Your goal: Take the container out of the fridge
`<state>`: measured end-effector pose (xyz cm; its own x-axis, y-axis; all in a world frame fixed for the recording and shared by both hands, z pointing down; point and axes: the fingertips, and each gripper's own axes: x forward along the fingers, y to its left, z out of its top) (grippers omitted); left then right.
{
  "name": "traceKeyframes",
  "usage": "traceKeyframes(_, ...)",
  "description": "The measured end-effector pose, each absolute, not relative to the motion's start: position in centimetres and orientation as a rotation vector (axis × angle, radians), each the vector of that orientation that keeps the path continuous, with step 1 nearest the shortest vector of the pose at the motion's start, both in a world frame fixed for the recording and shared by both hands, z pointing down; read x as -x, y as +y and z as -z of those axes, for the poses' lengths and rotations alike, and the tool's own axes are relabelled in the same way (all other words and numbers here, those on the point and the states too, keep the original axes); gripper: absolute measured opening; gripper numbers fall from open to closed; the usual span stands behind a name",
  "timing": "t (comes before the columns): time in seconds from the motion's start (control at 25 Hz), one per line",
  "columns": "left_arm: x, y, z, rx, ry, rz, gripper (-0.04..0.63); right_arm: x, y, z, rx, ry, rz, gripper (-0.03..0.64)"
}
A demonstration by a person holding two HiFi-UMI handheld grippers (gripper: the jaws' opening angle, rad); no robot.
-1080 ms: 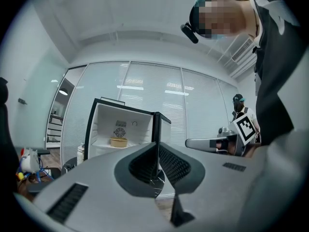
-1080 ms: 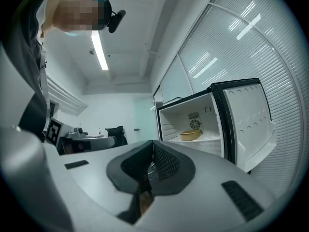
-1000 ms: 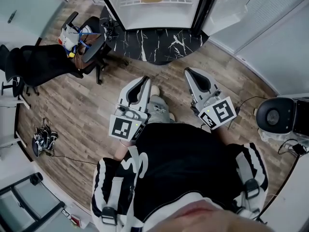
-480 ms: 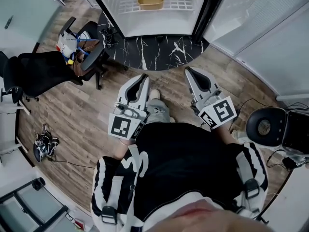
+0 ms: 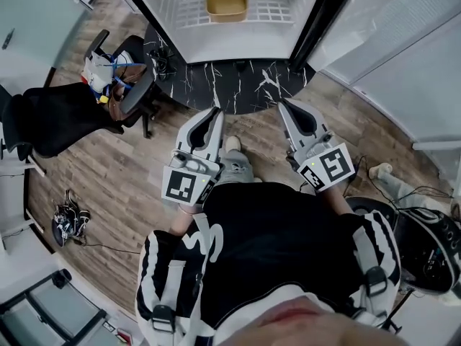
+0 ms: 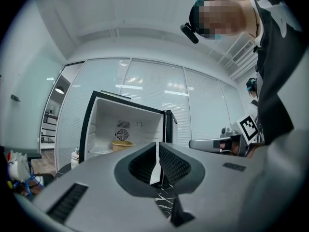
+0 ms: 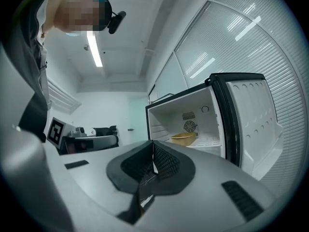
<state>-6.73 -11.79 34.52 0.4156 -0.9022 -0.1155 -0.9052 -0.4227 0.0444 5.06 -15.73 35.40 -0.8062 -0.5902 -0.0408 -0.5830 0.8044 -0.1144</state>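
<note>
The fridge [image 5: 180, 38] is cut off by the top edge of the head view, so its upper part is unseen. Inside, on a white wire shelf [image 5: 270, 6], sits the container [image 5: 227, 0], a smooth, tan, rounded-rectangular open tub. A black marble-veined mat [image 5: 238, 78] lies on the wood-plank floor [image 5: 108, 171]. The matte grey left gripper [image 5: 215, 114] and right gripper [image 5: 284, 105] point toward the fridge, fingers pressed together on nothing.

Head view looks steeply down; both gripper views face the open fridge [image 5: 238, 43], seen in all three.
</note>
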Motion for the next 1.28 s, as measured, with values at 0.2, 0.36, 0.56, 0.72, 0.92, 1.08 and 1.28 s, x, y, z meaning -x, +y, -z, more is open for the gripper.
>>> traceKeyframes(0.2,7.6,-13.9,-34.6,2.640,1.667,-0.182,0.025,-4.3,-17.6,-35.5,0.969,2.911,0.148,0.011)
traceKeyframes(0.36,8.3,-15.8,-34.7,2.651,1.652,-0.164,0.025,-3.5,-19.4,-35.7,0.981,2.915,0.159,0.011)
traceKeyframes(0.56,9.7,-18.1,-34.5,2.667,1.635,-0.159,0.025,-2.0,-21.4,-35.2,0.996,2.905,0.159,0.011)
traceKeyframes(0.72,10.5,-19.8,-34.3,2.677,1.623,-0.171,0.025,-1.0,-22.9,-35.1,1.011,2.916,0.151,0.011)
traceKeyframes(0.92,11.8,-21.7,-34.0,2.688,1.609,-0.172,0.025,0.0,-24.5,-34.8,1.038,2.913,0.147,0.011)
traceKeyframes(1.08,12.3,-23.4,-34.0,2.699,1.580,-0.183,0.025,0.6,-26.0,-34.9,1.073,2.906,0.153,0.012)
traceKeyframes(1.28,13.0,-25.4,-34.5,2.730,1.566,-0.145,0.025,1.2,-27.7,-34.9,1.116,2.890,0.157,0.012)
